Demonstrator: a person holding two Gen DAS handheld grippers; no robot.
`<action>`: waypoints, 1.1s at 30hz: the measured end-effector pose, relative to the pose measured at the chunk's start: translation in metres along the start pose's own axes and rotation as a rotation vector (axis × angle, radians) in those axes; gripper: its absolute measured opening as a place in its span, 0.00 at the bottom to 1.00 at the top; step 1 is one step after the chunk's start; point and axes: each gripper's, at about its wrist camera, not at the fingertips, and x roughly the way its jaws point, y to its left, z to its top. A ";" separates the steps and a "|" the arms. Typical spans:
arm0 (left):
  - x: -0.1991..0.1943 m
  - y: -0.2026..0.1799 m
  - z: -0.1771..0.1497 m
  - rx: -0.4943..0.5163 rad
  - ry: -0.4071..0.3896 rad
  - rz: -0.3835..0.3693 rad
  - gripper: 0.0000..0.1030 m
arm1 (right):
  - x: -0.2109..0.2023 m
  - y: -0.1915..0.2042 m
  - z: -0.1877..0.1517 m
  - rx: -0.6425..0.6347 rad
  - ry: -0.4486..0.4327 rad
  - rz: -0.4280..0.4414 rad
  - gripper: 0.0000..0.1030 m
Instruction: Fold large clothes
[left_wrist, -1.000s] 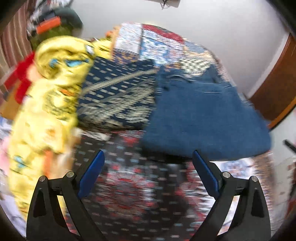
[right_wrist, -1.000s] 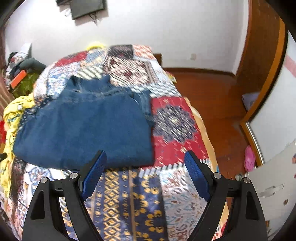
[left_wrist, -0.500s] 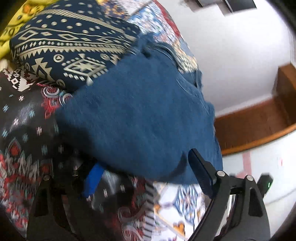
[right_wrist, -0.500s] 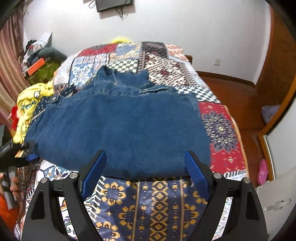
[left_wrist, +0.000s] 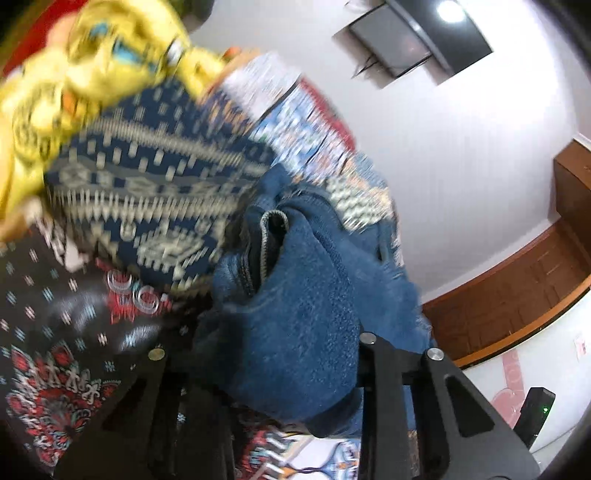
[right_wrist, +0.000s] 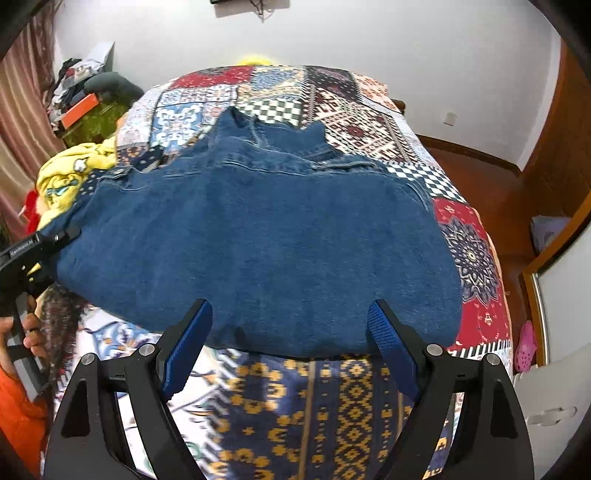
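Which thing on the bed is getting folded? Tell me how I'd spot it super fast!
Find the big bed with the colourful patchwork quilt. Spread flat across its middle lies a large dark blue denim garment. It is the only plain, one-colour cloth there: the quilt is all busy patterns, and the crumpled yellow printed fabric sits off at its left edge.
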 end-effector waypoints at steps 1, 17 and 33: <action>-0.008 -0.007 0.005 0.014 -0.022 -0.014 0.27 | -0.004 0.006 0.002 -0.009 -0.002 0.012 0.81; -0.093 -0.069 0.046 0.345 -0.145 0.029 0.26 | 0.065 0.112 0.032 -0.188 0.117 0.189 0.86; -0.030 -0.190 -0.001 0.666 -0.054 -0.007 0.26 | 0.021 0.019 0.027 0.013 0.040 0.199 0.88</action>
